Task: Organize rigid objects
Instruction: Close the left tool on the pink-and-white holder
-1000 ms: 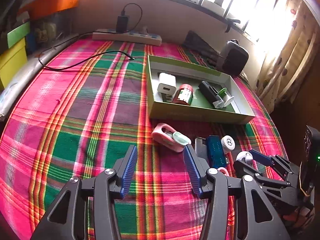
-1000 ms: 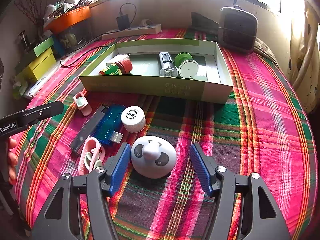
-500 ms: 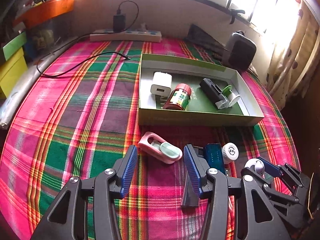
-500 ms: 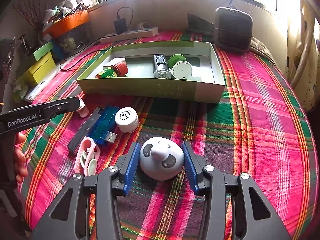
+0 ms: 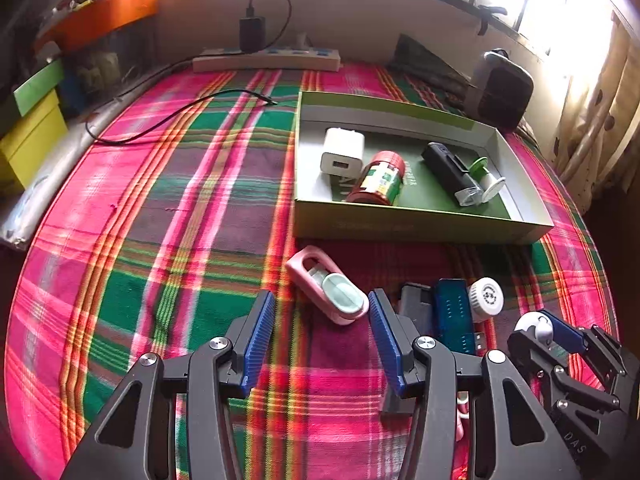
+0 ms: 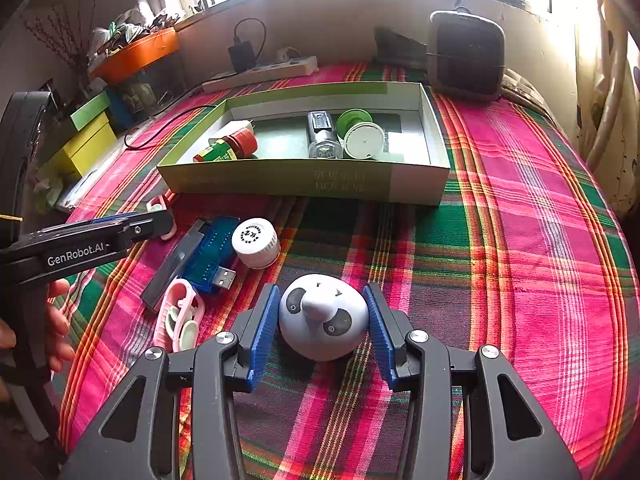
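My right gripper [image 6: 322, 295] is shut on a white panda-faced dome [image 6: 324, 316] that rests on the plaid cloth; both blue pads press its sides. My left gripper [image 5: 322, 314] is open, and the near end of a pink and mint case [image 5: 328, 288] lies between its fingertips, untouched. Beside them lie a blue USB stick [image 6: 212, 252], a white cap [image 6: 256, 242], a black bar [image 6: 172, 264] and a second pink case [image 6: 180, 316]. The shallow green box [image 5: 420, 228] holds a white charger [image 5: 342, 152], a red-lidded jar [image 5: 378, 178], a black device [image 5: 448, 172] and a green spool [image 5: 486, 178].
A black speaker [image 6: 466, 52] stands behind the box's right end. A power strip [image 5: 266, 60] and a loose black cable [image 5: 180, 112] lie at the back. Yellow and green boxes [image 5: 28, 136] and an orange tray [image 5: 104, 16] crowd the left edge. A hand [image 6: 56, 324] holds the left gripper.
The right jaws closed from wide apart onto the panda dome. The left gripper moved forward, so the pink case now lies between its fingertips.
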Demonstrator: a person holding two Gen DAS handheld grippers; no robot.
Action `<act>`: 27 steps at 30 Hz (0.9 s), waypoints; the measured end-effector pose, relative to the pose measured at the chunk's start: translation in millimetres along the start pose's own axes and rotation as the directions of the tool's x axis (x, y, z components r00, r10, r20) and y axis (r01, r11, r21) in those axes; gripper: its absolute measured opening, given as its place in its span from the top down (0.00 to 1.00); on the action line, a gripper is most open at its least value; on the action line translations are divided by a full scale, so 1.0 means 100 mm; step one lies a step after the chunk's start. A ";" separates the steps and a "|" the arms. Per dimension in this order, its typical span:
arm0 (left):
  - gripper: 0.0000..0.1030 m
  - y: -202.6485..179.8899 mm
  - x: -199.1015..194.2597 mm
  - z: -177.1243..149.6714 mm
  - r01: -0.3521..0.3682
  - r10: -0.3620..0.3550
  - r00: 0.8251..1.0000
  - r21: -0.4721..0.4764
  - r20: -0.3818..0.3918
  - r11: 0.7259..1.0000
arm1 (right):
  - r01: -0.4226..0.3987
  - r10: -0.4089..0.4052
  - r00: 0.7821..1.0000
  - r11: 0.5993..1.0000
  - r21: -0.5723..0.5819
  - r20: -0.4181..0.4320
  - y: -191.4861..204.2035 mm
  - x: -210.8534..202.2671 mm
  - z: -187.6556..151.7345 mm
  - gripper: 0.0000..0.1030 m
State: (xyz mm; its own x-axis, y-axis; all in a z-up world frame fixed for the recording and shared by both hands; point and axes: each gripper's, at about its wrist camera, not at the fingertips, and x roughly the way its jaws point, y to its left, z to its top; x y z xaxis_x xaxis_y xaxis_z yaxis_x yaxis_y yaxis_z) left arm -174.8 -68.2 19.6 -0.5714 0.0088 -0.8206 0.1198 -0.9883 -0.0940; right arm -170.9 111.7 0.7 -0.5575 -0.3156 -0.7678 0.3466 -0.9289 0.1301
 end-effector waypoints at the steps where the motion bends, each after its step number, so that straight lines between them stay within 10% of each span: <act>1: 0.53 0.01 -0.01 -0.01 -0.007 0.007 1.000 0.002 0.003 1.000 | -0.001 0.001 1.000 1.000 0.000 0.000 0.00 0.00 0.00 0.57; 27: 0.53 0.14 0.12 0.06 0.001 -0.002 1.000 0.031 0.012 1.000 | 0.032 -0.033 0.999 0.999 -0.023 -0.005 0.04 0.01 0.00 0.57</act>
State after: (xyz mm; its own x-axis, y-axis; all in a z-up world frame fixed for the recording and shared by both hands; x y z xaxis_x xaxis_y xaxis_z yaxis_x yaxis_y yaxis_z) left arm -184.8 -82.6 12.4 -0.5812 0.0085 -0.8137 0.0942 -0.9925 -0.0777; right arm -170.2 107.4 0.5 -0.5646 -0.2842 -0.7749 0.3456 -0.9340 0.0908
